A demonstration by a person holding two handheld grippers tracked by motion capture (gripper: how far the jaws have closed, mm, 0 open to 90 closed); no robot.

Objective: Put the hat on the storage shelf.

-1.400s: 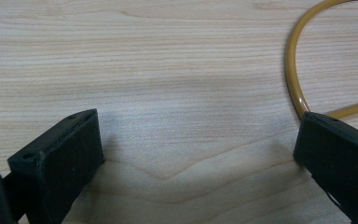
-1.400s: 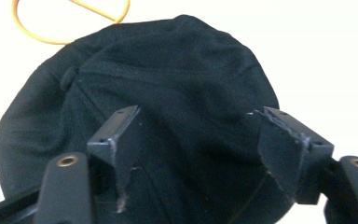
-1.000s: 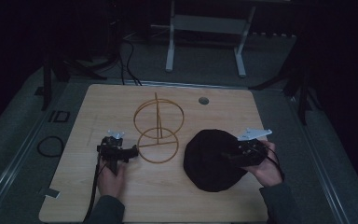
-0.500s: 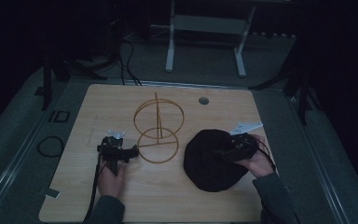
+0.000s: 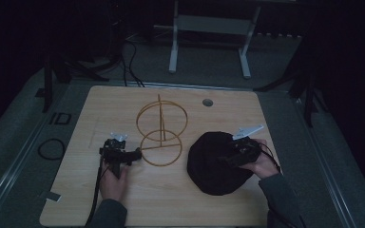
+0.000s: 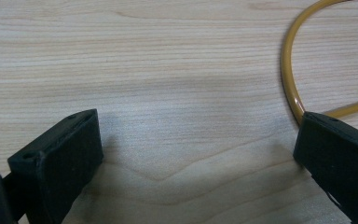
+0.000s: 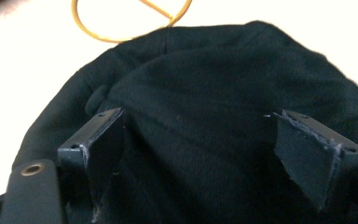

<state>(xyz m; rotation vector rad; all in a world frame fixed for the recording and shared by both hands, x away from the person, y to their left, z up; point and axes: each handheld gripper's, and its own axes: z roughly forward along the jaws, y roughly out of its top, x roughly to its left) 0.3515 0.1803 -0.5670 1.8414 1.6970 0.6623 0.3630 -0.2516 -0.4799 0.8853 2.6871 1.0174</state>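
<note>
black hat [image 5: 214, 164] under right gripper [image 5: 232, 156] — jaws spread — beside wire stand [image 5: 160, 135].

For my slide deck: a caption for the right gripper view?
Open right hand-held gripper poised over a black fabric hat, yellow wire stand beyond.

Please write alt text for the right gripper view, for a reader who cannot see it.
The right gripper, its two black jaws wide open, hovers over a black hat lying on a pale table. Beyond the hat, part of a yellow wire stand rests on the table.
</note>
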